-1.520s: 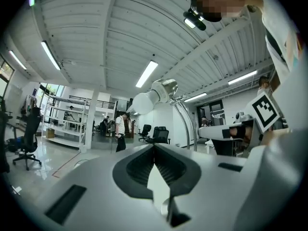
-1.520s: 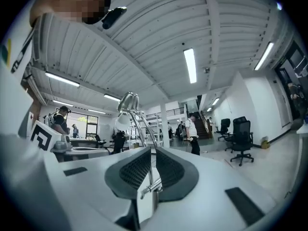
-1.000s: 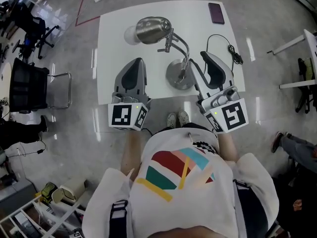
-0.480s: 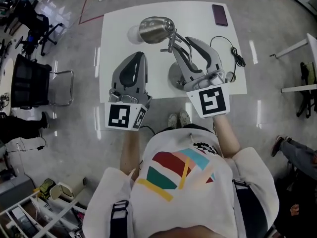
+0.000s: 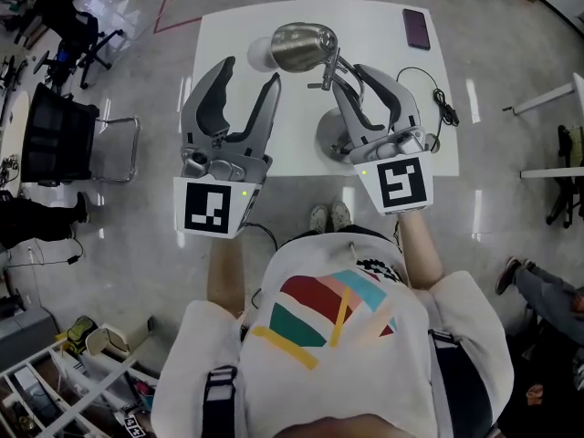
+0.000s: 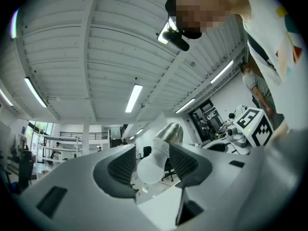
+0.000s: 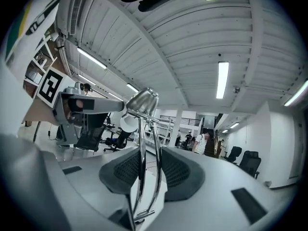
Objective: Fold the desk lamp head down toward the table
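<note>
A chrome desk lamp stands on the white table (image 5: 228,144). Its head (image 5: 306,46) points left with a white bulb (image 5: 259,57), and its two-rod arm (image 5: 339,78) rises from a round base (image 5: 330,142). My right gripper (image 5: 367,88) straddles the arm. In the right gripper view the rods (image 7: 140,143) run up between the closing jaws (image 7: 144,166), and I see no firm pinch. My left gripper (image 5: 246,78) hovers left of the head, jaws opening with nothing between them. The bulb (image 6: 149,170) and lamp head (image 6: 169,131) show beyond the left gripper's tips (image 6: 151,152).
A dark phone (image 5: 417,27) lies at the table's far right corner. A black cable (image 5: 436,99) trails along the right edge. A black office chair (image 5: 55,144) stands on the floor to the left. The person's feet (image 5: 327,217) are at the near table edge.
The left gripper rose from the table's near edge and its jaws spread from shut to wide. The right gripper swung left from beside the base to straddle the lamp arm, then held still.
</note>
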Demonstrator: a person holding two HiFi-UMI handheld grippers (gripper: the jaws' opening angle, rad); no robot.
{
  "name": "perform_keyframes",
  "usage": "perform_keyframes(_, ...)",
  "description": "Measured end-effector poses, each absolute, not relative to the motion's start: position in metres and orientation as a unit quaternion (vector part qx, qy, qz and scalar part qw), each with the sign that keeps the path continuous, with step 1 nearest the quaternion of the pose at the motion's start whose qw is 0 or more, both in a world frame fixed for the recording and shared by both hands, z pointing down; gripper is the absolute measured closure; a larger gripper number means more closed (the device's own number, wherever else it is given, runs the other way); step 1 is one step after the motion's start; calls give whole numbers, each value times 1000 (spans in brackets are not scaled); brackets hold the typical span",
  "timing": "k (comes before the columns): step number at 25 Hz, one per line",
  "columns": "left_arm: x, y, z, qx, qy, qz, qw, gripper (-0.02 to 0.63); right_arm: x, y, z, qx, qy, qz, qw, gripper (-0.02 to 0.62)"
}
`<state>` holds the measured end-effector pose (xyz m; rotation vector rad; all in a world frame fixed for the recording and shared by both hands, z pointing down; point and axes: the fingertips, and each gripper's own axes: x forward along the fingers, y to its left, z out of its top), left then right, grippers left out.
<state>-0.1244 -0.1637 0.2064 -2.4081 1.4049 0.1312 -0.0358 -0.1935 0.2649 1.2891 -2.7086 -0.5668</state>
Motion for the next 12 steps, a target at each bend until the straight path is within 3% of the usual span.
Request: perform_keyframes(12, -104, -161, 185, -879, 434, 77, 181, 345, -38, -196, 265, 418, -891, -177, 35, 472)
